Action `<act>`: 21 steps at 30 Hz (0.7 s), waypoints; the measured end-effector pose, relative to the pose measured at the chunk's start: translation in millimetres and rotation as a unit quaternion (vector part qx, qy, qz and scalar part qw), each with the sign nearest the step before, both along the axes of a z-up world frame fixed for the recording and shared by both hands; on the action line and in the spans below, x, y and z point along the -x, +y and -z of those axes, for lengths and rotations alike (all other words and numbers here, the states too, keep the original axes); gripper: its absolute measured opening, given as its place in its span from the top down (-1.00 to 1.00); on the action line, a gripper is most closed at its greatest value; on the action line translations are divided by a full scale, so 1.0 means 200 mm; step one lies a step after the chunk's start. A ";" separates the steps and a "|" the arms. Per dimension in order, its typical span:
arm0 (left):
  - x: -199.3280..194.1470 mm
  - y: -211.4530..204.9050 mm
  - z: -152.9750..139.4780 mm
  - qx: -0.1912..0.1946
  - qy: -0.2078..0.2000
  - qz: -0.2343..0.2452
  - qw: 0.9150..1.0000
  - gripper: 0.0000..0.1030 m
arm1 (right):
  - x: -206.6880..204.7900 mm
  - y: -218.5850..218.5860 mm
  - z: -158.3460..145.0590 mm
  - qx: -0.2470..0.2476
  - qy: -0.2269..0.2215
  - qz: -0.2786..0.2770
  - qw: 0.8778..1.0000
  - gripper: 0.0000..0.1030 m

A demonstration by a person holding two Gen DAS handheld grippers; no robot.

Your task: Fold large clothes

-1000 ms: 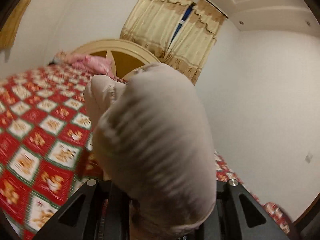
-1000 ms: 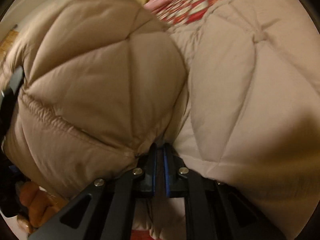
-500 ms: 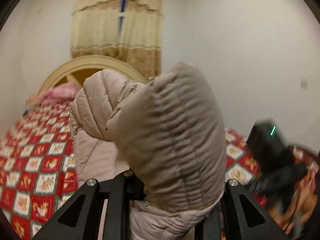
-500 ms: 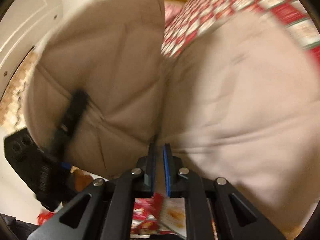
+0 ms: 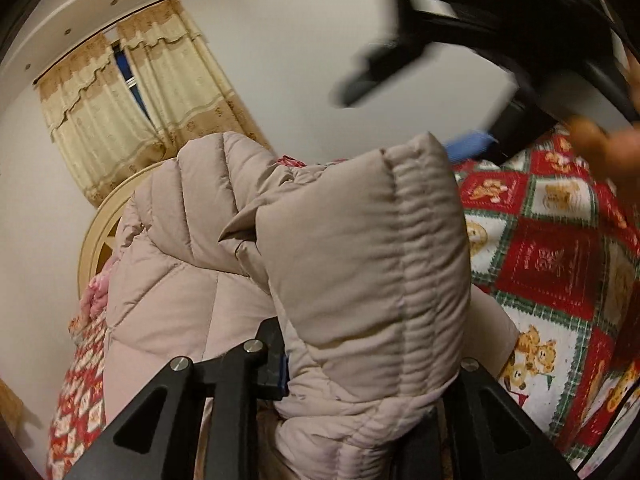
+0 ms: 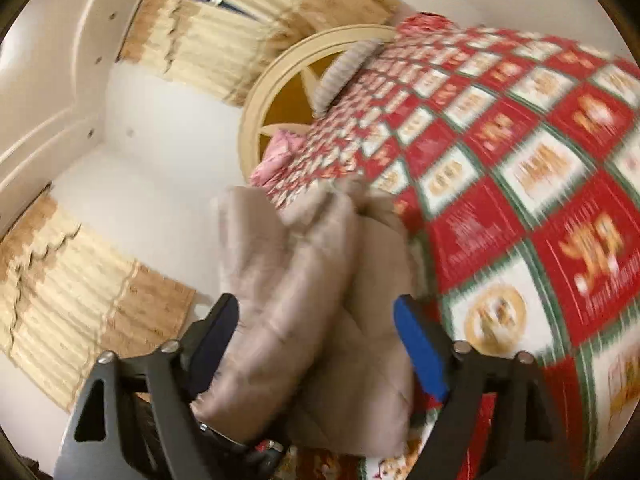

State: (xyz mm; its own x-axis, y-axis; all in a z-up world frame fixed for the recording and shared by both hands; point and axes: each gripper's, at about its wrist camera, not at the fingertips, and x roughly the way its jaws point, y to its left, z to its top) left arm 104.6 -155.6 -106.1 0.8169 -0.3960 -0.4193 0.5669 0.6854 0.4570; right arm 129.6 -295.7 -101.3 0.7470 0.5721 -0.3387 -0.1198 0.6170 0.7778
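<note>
Red checked quilt (image 6: 520, 184) covers the bed below cream curtains (image 5: 132, 120) and white walls. My left hand-held gripper (image 5: 360, 364) clamps the coat (image 5: 352, 264); my right hand-held gripper (image 6: 316, 340) has just sprung open, coat loose between its pads.

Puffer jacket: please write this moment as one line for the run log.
object: beige puffer jacket on quilted bed | left tool: shut on jacket | right tool: jaws just opened, pads off jacket
</note>
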 end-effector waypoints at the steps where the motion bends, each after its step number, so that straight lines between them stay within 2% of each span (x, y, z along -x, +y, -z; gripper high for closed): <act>1: 0.01 -0.01 0.01 -0.012 -0.007 0.002 1.000 0.49 | -0.04 0.02 -0.02 0.020 0.004 -0.012 1.000 -0.69; 4: 0.03 -0.02 0.05 -0.026 -0.014 0.004 1.000 0.47 | -0.17 0.11 -0.11 0.089 0.015 -0.054 0.995 -0.70; 6: 0.02 -0.02 0.05 -0.026 -0.013 0.005 1.000 0.47 | -0.23 0.16 -0.15 0.126 0.017 -0.076 0.989 -0.79; 9: 0.02 -0.01 0.06 -0.031 -0.014 0.011 0.999 0.46 | -0.35 0.28 -0.18 0.192 0.028 -0.115 0.974 -0.78; 10: 0.02 -0.04 0.05 -0.030 -0.013 0.012 0.999 0.45 | -0.35 0.32 -0.18 0.210 0.021 -0.133 0.968 -0.70; 12: 0.01 -0.03 0.04 -0.022 -0.008 0.011 1.000 0.42 | -0.36 0.40 -0.19 0.257 0.002 -0.159 0.953 0.08; 14: 0.00 0.00 0.01 -0.003 0.012 0.018 1.000 0.39 | -0.37 0.45 -0.19 0.318 -0.007 -0.169 0.933 0.33; 16: 0.00 0.07 -0.04 0.018 0.038 0.027 0.999 0.34 | -0.37 0.45 -0.15 0.332 -0.012 -0.176 0.926 0.45; 19: 0.03 0.18 -0.11 0.038 0.074 0.047 0.995 0.26 | -0.39 0.40 -0.08 0.317 -0.022 -0.183 0.931 0.51; 21: 0.06 0.28 -0.16 0.059 0.106 0.073 0.990 0.17 | -0.39 0.39 -0.04 0.298 -0.023 -0.183 0.937 0.52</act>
